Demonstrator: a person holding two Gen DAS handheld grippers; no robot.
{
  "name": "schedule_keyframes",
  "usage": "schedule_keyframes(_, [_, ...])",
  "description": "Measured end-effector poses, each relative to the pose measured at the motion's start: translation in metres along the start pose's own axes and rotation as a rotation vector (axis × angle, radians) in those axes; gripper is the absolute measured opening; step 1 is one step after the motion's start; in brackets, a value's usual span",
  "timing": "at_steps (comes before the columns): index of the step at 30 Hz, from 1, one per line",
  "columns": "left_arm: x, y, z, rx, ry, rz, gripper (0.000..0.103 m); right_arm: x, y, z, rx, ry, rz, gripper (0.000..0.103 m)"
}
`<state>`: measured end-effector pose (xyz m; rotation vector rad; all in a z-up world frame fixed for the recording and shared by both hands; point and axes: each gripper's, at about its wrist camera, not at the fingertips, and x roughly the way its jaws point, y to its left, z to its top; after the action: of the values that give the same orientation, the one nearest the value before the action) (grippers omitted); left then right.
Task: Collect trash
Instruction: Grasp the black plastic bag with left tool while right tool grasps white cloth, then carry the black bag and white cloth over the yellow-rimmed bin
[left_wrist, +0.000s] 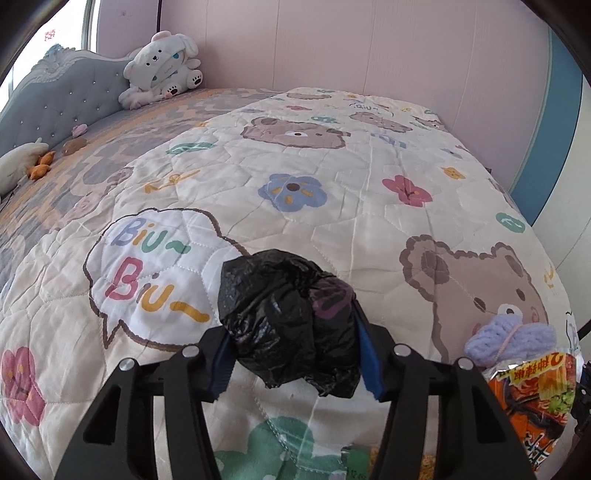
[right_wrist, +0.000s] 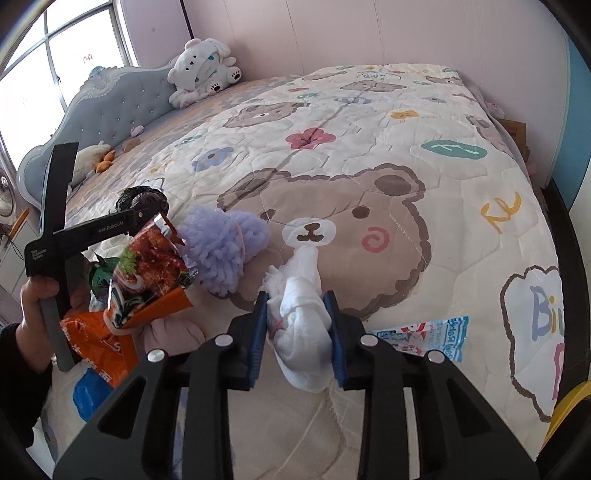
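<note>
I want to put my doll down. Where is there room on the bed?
The quilt is bare between the plush dog and the purple yarn ball, and rightward past the tissue. The near left corner is crowded with snack wrappers and an orange bag.

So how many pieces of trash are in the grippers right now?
2. A crumpled black plastic bag sits clamped in the left gripper; a wadded white tissue is pinched in the right gripper. Nothing else appears held.
</note>
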<state>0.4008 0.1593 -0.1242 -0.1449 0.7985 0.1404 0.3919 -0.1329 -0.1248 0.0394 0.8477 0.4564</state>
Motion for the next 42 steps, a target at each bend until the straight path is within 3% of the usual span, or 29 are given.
schedule_keyframes(14, [-0.057, 0.012, 0.001, -0.021, -0.065, -0.021, 0.053, -0.079, 0.005, 0.016, 0.024, -0.084, 0.033, 0.029])
schedule_keyframes(25, [-0.109, 0.014, -0.014, -0.019, -0.095, -0.047, 0.053, -0.139, 0.004, 0.004, 0.052, -0.138, 0.022, 0.029])
schedule_keyframes(42, [-0.173, -0.037, -0.05, 0.064, -0.105, -0.145, 0.053, -0.211, -0.013, -0.039, 0.098, -0.205, -0.016, 0.029])
